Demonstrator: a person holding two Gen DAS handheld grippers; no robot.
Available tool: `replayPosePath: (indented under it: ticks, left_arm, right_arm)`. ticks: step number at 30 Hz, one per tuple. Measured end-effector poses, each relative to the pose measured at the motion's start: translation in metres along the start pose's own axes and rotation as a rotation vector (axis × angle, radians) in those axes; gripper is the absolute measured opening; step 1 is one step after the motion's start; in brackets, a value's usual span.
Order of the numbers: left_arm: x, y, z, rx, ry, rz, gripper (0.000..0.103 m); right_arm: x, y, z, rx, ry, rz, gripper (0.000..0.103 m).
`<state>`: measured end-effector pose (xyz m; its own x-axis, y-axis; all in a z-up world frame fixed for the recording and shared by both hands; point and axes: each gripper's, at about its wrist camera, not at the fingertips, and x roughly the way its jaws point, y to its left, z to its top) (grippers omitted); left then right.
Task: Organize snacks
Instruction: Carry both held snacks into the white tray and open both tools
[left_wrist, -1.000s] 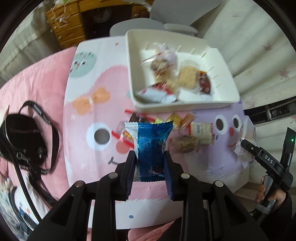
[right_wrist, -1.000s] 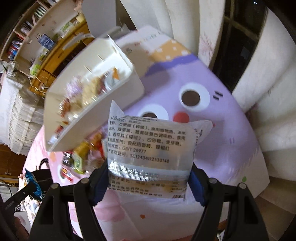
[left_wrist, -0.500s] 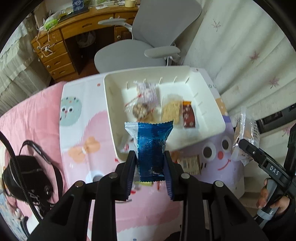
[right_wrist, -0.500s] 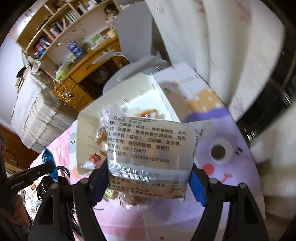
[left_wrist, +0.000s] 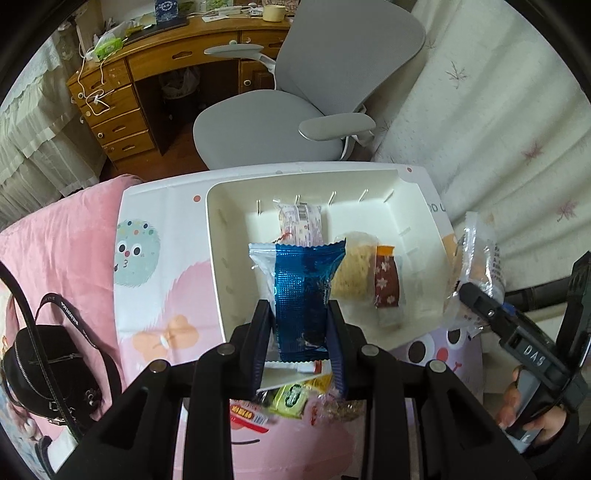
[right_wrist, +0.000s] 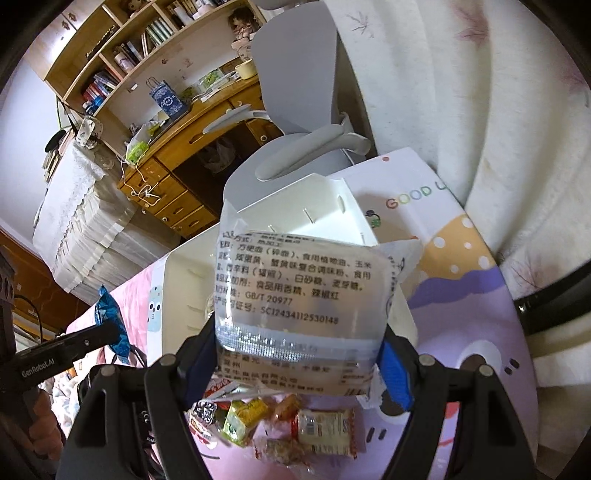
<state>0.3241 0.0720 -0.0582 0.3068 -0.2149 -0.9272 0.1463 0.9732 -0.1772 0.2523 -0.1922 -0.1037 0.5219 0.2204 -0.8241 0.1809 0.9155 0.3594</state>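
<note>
The surface (left_wrist: 159, 236), under a cartoon-printed cloth, fills the middle of the left wrist view, with a grey office chair (left_wrist: 280, 110) at twelve o'clock beyond it and a wooden desk (left_wrist: 122, 92) at eleven. On the cloth sits a white tray (left_wrist: 216, 229), holding a pale wrapped snack (left_wrist: 301, 221) toward twelve o'clock, a yellowish noodle snack (left_wrist: 352, 273) at its centre and a brown packet (left_wrist: 386, 282) just beside that at three o'clock. A black bag (left_wrist: 44, 373) lies on pink bedding at nine o'clock.

The left gripper (left_wrist: 301, 347) has its jaws pinching a blue foil packet (left_wrist: 303, 295), held upright above the tray's near edge. The right gripper (right_wrist: 295, 362) has its jaws closed on a clear packet printed with text (right_wrist: 299, 295), raised over the tray's three o'clock side. Loose snacks (right_wrist: 280, 424) lie on the cloth at six o'clock, among them a green-yellow packet (right_wrist: 243, 417).
</note>
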Motion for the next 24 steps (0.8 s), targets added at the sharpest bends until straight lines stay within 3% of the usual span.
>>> replayPosePath:
  ticks: [4, 6, 8, 15, 24]
  left_arm:
    - [0.007, -0.001, 0.005, -0.014, -0.005, -0.014, 0.033]
    - [0.010, -0.003, 0.007, 0.000, 0.005, -0.006, 0.054]
    - [0.011, -0.004, 0.007, 0.007, 0.011, 0.005, 0.060]
    - [0.003, -0.005, -0.003, 0.020, 0.007, -0.015, 0.068]
    - [-0.010, -0.003, -0.052, 0.037, 0.023, -0.076, 0.069]
  right_arm:
    - [0.011, 0.005, 0.003, -0.022, 0.017, 0.022, 0.080]
    - [0.015, 0.007, 0.004, -0.030, 0.028, 0.030, 0.080]
    - [0.016, 0.008, 0.004, -0.043, 0.031, 0.035, 0.080]
    - [0.007, 0.012, -0.004, -0.041, 0.023, 0.047, 0.080]
    - [-0.008, 0.011, -0.040, -0.004, 0.038, 0.037, 0.080]
